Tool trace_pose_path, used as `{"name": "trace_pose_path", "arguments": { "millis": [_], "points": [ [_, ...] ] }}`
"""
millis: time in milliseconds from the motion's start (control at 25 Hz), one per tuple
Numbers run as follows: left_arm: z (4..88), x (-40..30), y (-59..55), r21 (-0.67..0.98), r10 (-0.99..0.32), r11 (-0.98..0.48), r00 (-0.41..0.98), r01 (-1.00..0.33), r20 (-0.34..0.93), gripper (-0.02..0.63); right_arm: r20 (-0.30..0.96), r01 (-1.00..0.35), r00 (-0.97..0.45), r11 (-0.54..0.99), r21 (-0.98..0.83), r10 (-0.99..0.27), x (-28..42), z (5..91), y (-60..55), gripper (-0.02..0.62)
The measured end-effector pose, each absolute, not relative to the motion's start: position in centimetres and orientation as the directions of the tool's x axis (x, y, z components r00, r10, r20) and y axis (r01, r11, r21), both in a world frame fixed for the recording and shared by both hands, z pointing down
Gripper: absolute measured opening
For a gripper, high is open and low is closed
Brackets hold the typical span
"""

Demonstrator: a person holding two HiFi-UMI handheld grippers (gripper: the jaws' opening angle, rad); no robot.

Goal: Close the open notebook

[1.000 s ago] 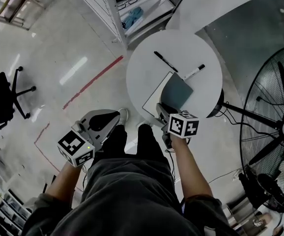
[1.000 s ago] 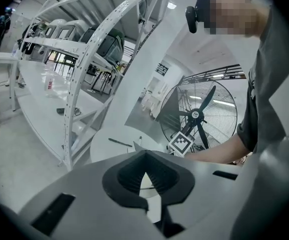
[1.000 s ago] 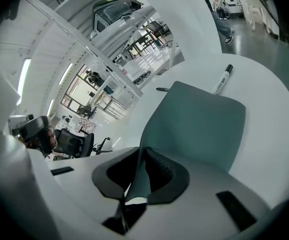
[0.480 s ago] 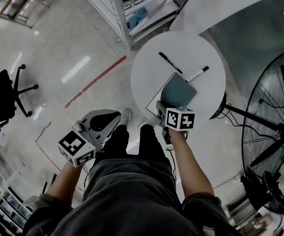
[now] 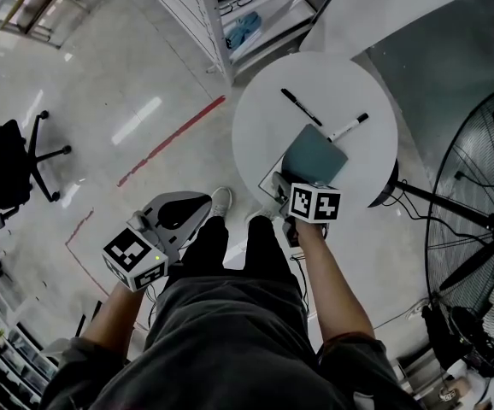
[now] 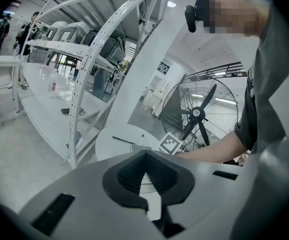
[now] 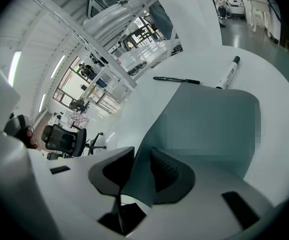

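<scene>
The notebook [image 5: 315, 155] lies on the round white table [image 5: 264, 118], its teal cover folded almost flat over the pages. My right gripper [image 5: 281, 193] is at the notebook's near corner. In the right gripper view the cover [image 7: 209, 124] passes between the jaws of the right gripper [image 7: 142, 151]. Those jaws are opening, with a gap beside the thin cover. My left gripper [image 5: 200, 202] hangs off the table over the floor, beside the person's legs. In its own view the left gripper [image 6: 144, 153] has its tips together with nothing between them.
A black pen [image 5: 301, 107] and a white marker [image 5: 349, 126] lie on the table beyond the notebook. A large standing fan [image 5: 486, 229] is to the right, white shelving [image 5: 230, 7] behind the table, and an office chair [image 5: 8, 169] far left.
The teal cover has come down from raised to nearly flat, hiding most of the white page. The right gripper sank slightly and its jaws have parted. The left gripper stayed put.
</scene>
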State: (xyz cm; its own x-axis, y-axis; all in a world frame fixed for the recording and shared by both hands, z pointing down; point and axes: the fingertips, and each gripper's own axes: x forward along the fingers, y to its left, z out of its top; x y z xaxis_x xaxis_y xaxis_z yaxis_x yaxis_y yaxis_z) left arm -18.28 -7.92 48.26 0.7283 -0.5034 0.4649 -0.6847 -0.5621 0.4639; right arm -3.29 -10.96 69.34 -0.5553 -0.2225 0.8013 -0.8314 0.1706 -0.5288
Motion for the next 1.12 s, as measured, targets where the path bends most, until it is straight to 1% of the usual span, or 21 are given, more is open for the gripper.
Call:
{"name": "trace_pose_path", "arguments": {
  "millis": [80,160,280,360,520,800,1120],
  "points": [
    [48.2,-18.4,-7.8,0.465,-0.505,-0.557,0.725,-0.688,0.468,0.014,0.794,-0.826,-0.564,0.167,-0.539,-0.227,-3.4,69.4,-10.8,0.125],
    [48.2,-18.5,-7.6,0.464,-0.504,-0.558,0.726,-0.687,0.468,0.014,0.783,-0.818,-0.576,0.169,-0.55,-0.234,-3.8,69.2,-10.8,0.156],
    [48.1,-18.6,-7.2,0.461,-0.5,-0.565,0.728,-0.684,0.469,0.014,0.77,-0.806,-0.592,0.169,-0.568,-0.238,-4.2,69.0,-10.7,0.173],
    [48.1,-18.6,-7.0,0.462,-0.496,-0.564,0.728,-0.684,0.472,0.014,0.759,-0.796,-0.606,0.176,-0.58,-0.238,-4.5,68.8,-10.6,0.196],
    [47.7,-18.2,-6.7,0.457,-0.499,-0.581,0.738,-0.674,0.454,0.014,0.726,-0.768,-0.64,0.177,-0.616,-0.252,-4.9,68.4,-10.4,0.213],
    [46.8,-17.5,-5.6,0.442,-0.482,-0.613,0.753,-0.655,0.447,0.014,0.659,-0.734,-0.671,0.177,-0.656,-0.34,-4.4,66.1,-10.6,0.213],
    [44.6,-15.4,-5.3,0.421,-0.446,-0.68,0.795,-0.6,0.411,0.014,0.588,-0.714,-0.681,0.219,-0.664,-0.437,-3.5,61.1,-10.1,0.164]
  ]
}}
